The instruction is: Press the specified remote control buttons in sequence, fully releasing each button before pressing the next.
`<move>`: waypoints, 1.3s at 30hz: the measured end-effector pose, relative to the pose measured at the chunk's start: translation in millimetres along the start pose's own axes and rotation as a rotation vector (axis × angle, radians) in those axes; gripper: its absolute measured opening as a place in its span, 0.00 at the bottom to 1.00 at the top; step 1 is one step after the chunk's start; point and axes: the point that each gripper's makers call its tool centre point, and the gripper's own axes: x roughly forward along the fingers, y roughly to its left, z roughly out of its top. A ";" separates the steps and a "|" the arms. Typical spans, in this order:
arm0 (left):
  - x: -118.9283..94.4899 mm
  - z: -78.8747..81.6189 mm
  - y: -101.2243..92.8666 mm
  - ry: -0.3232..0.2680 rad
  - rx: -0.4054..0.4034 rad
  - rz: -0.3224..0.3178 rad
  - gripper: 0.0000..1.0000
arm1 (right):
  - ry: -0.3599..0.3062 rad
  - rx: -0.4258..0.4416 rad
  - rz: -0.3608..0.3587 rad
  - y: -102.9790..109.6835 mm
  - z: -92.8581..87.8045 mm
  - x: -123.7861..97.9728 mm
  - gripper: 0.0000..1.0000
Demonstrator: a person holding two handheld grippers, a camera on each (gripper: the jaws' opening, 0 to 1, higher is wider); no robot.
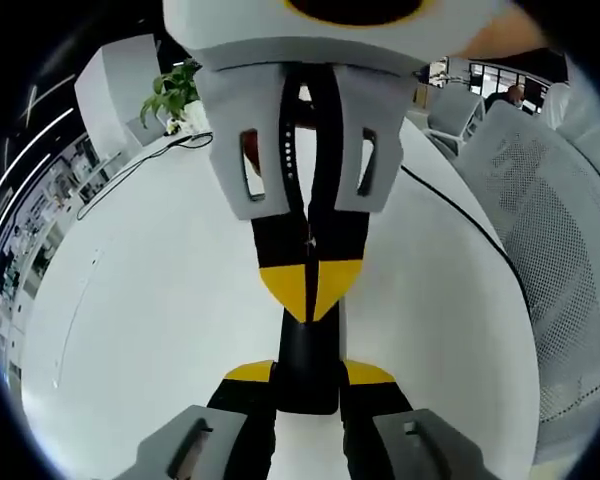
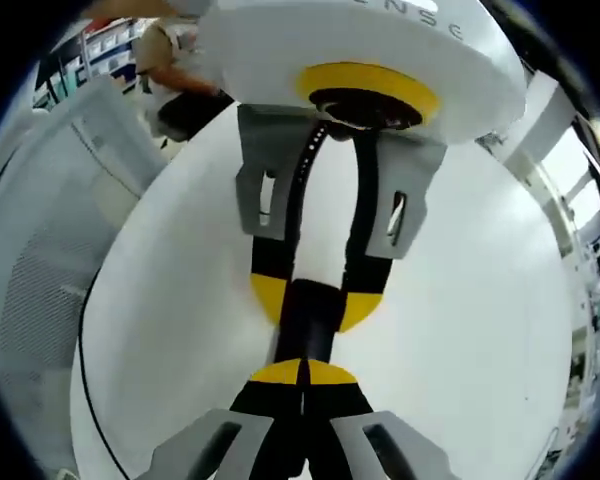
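A black remote control [image 1: 308, 352] stands on end between the yellow-tipped jaws of my left gripper [image 1: 310, 373], which is shut on its sides over the white table [image 1: 150, 330]. My right gripper [image 1: 310, 290] comes in from the top of the left gripper view, shut, its two yellow tips together and resting on the remote's face. In the right gripper view my right gripper [image 2: 302, 372] rises from the bottom with its tips meeting against the remote [image 2: 308, 318], and the left gripper [image 2: 315, 298] clamps the remote from above. The buttons are hidden.
A black cable [image 1: 460, 215] runs across the table on the right. White mesh chairs [image 1: 565, 230] stand by the table's edge. A potted plant [image 1: 173, 95] stands at the far end. A person [image 2: 170, 50] sits beyond the table.
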 end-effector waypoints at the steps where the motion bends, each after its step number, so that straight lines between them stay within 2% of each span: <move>1: 0.0 0.0 0.1 0.000 0.000 0.000 0.23 | -0.001 0.000 0.001 0.4 -0.2 0.4 0.00; 13: -0.7 -1.0 0.0 -0.006 -0.001 0.001 0.23 | 0.003 0.004 0.007 0.6 0.7 1.3 0.00; 18: -0.8 -1.1 0.1 -0.009 -0.001 0.002 0.23 | 0.034 -0.013 0.009 1.0 1.2 2.5 0.00; 24: -0.3 -0.8 0.4 -0.012 -0.002 0.001 0.23 | 0.022 0.023 0.021 0.0 0.3 2.7 0.00; 31: -0.3 -1.4 0.8 -0.013 -0.003 -0.003 0.23 | 0.060 -0.005 0.030 0.5 0.2 3.7 0.00; 39: 0.2 -1.2 0.5 -0.007 -0.004 -0.003 0.23 | 0.041 0.021 0.024 -0.1 -0.9 3.4 0.00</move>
